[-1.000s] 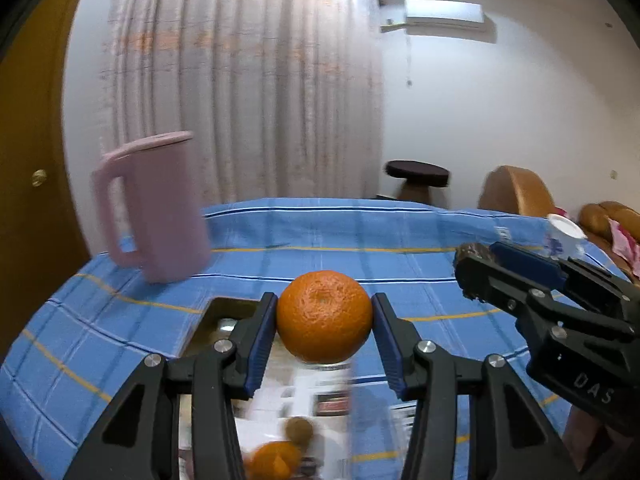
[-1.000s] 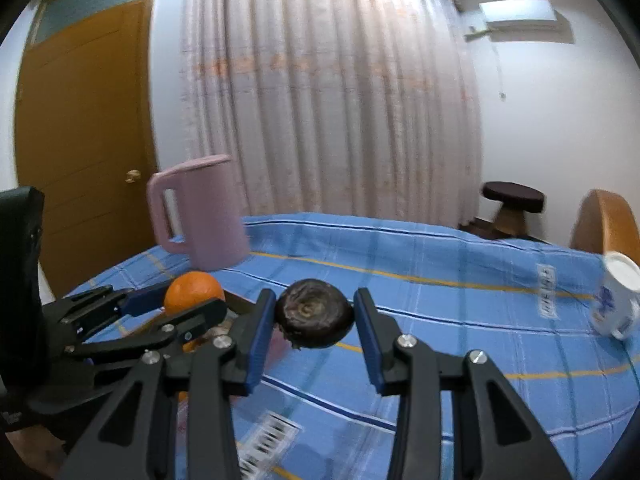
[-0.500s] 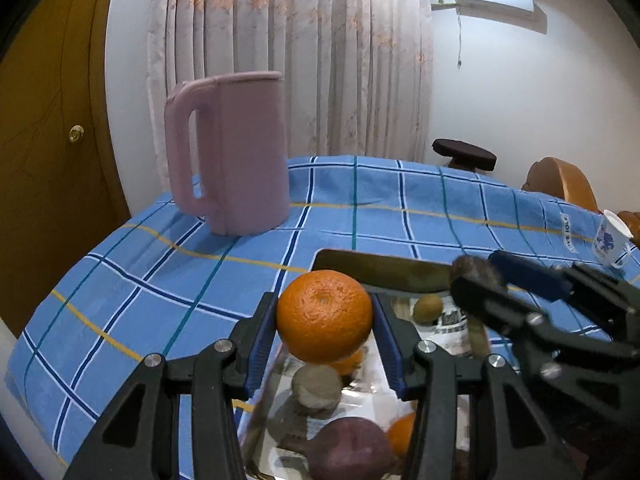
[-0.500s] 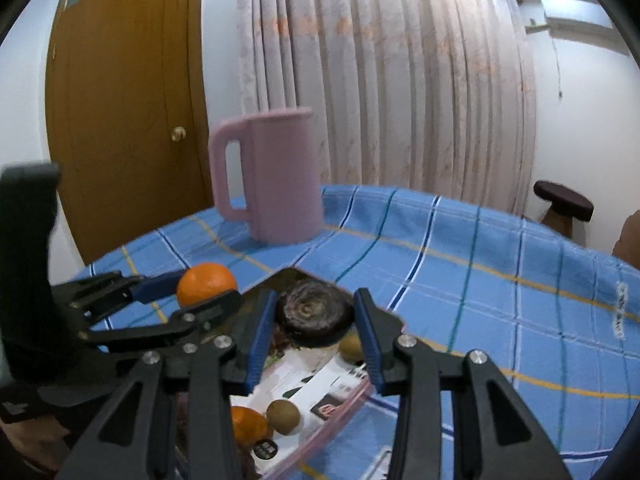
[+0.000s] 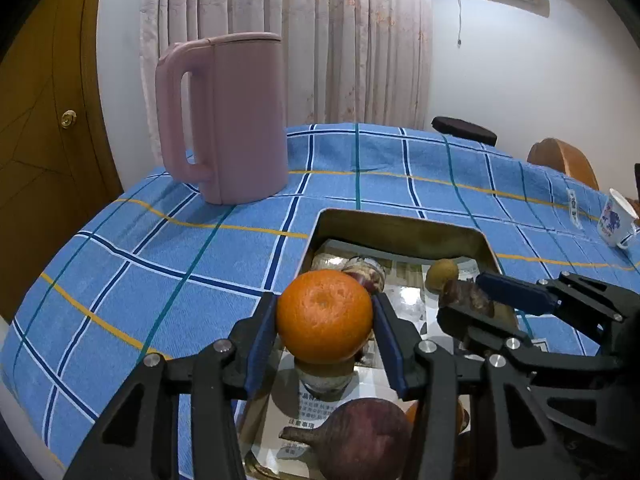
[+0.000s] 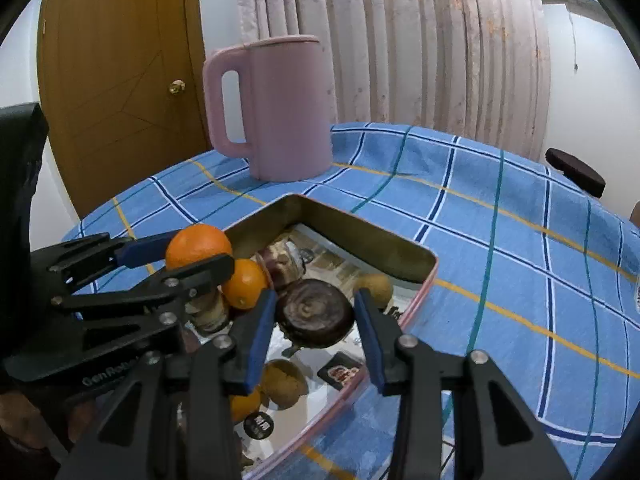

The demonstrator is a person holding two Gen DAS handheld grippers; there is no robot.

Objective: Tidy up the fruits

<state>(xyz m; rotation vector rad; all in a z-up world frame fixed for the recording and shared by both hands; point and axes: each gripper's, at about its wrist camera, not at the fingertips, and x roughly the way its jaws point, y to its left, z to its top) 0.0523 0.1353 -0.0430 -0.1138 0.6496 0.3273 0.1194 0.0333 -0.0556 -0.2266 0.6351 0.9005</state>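
Note:
My left gripper (image 5: 325,322) is shut on an orange (image 5: 324,316) and holds it over the near left part of a gold metal tin (image 5: 396,228). My right gripper (image 6: 315,316) is shut on a dark brown round fruit (image 6: 314,314) and holds it over the same tin (image 6: 360,236). The tin holds several fruits: a purple one (image 5: 360,440), a small brown kiwi (image 5: 441,274), another orange (image 6: 245,284) and a brown kiwi (image 6: 284,384). The left gripper with its orange (image 6: 198,245) shows at the left of the right wrist view.
A pink jug (image 5: 228,120) stands on the blue checked tablecloth (image 5: 160,260) behind the tin. A white cup (image 5: 616,220) sits at the far right. The table edge drops off to the left, with a wooden door (image 6: 120,80) and a curtain beyond.
Both grippers have moved forward and down over the tin, each still holding its fruit. The tin and jug now appear closer.

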